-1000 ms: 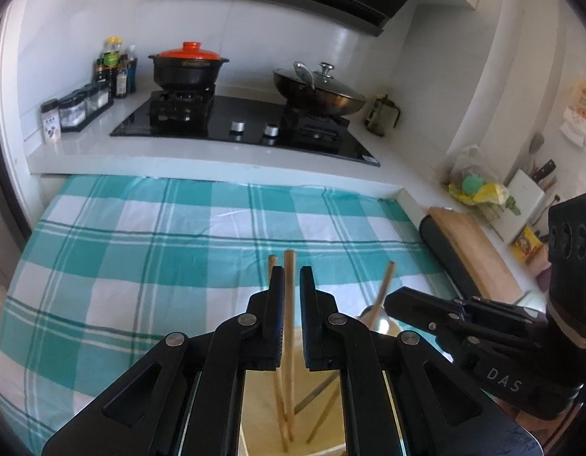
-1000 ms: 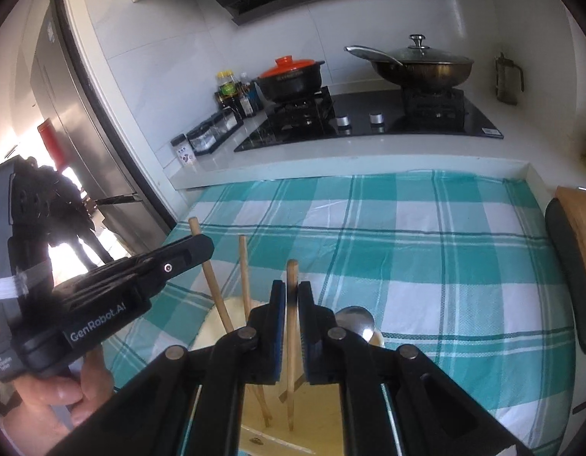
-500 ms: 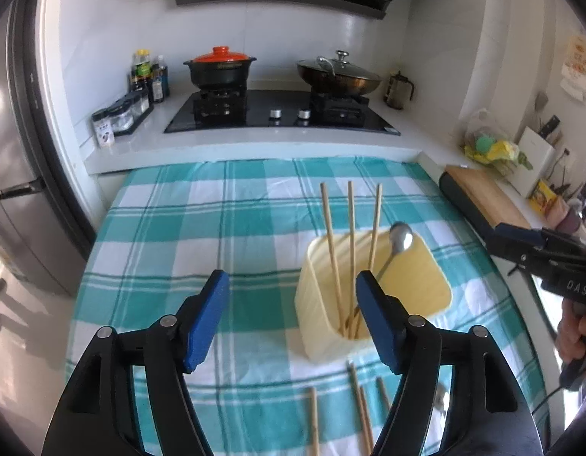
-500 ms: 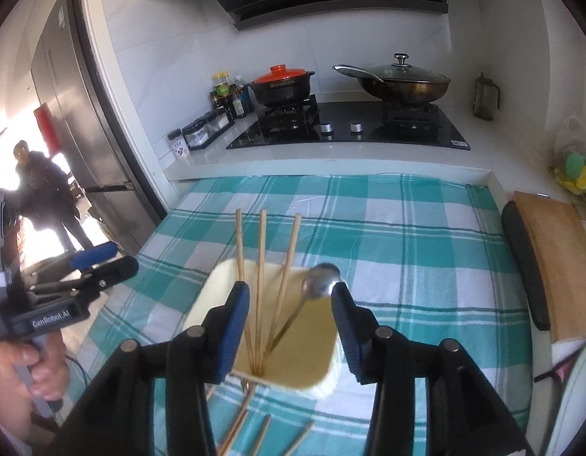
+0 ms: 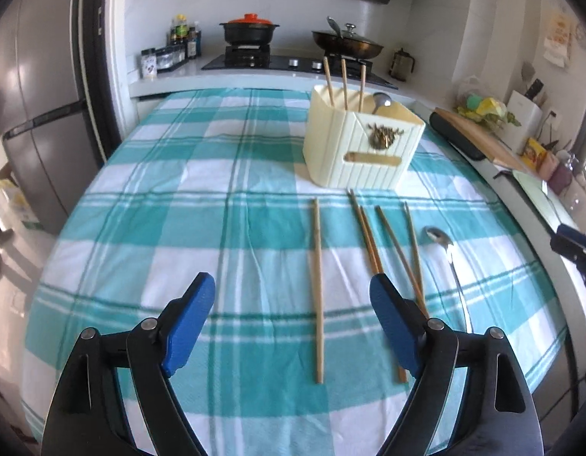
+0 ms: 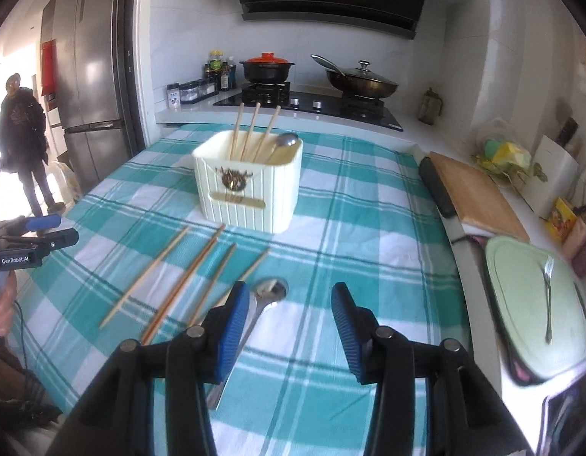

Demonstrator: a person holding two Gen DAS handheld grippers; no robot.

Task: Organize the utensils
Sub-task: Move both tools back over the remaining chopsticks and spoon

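Nearest to me, on this side of the cream ribbed plastic utensil holder (image 5: 363, 144), my left gripper (image 5: 293, 300) has its blue-padded fingers (image 5: 192, 313) spread wide; they have just been opening, and they press on nothing, though one bare wooden chopstick (image 5: 318, 288) lies on the cloth between them. My right gripper (image 6: 289, 319) also stands apart with nothing gripped, its fingers (image 6: 234, 326) just above the handle of a loose steel spoon (image 6: 254, 315). Both hover over the bench's teal-and-white checked cloth (image 5: 216, 174). Between me and the holder, four more loose wooden chopsticks (image 5: 388, 239) lie close together, pointing toward it, with the spoon on their far right. Inside the holder, three chopsticks (image 6: 254, 129) stand leaning beside a second steel spoon (image 6: 285, 140). Beyond the holder, a black pot with an orange lid (image 6: 268, 68) and a lidded dark wok (image 6: 363, 83) sit on the stove.
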